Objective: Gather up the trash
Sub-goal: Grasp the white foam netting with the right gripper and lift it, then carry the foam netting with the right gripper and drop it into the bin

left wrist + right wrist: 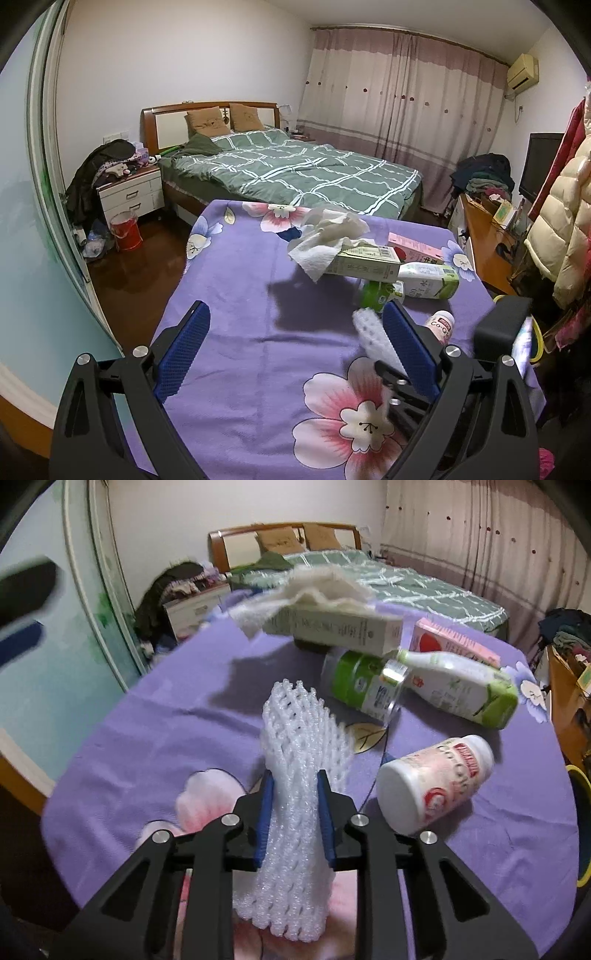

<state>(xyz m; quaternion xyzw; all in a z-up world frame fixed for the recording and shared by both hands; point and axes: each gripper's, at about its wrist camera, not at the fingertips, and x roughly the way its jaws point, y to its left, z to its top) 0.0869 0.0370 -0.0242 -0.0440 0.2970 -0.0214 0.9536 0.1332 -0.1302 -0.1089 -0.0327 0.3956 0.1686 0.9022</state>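
**Foam net pinched by right gripper; left gripper spread over table**

Where the room is taken in from the left wrist view, the bed with its green checked quilt is seen beyond the table, and a red bucket is noted on the floor beside the white nightstand. Nearer, the purple flowered tablecloth is recorded as bearing a cluster of litter toward its right side. A crumpled tissue is draped over the end of a pale carton, which is propped on a green-labelled jar. A white and green bottle is laid on its side touching that jar, with a pink carton behind it. A small white bottle with red lettering is lying apart from the cluster, nearer the grippers.

The right gripper is pressed onto the white foam net, which is pinched between the blue pads and stands up out of them, its lower end spilling below. The left gripper is spread wide with nothing between its fingers.

The foam net is mostly hidden behind the left gripper's right finger in the left wrist view. Print on the cartons is too blurred to be read. A yellow rim is cut off at the right edge.
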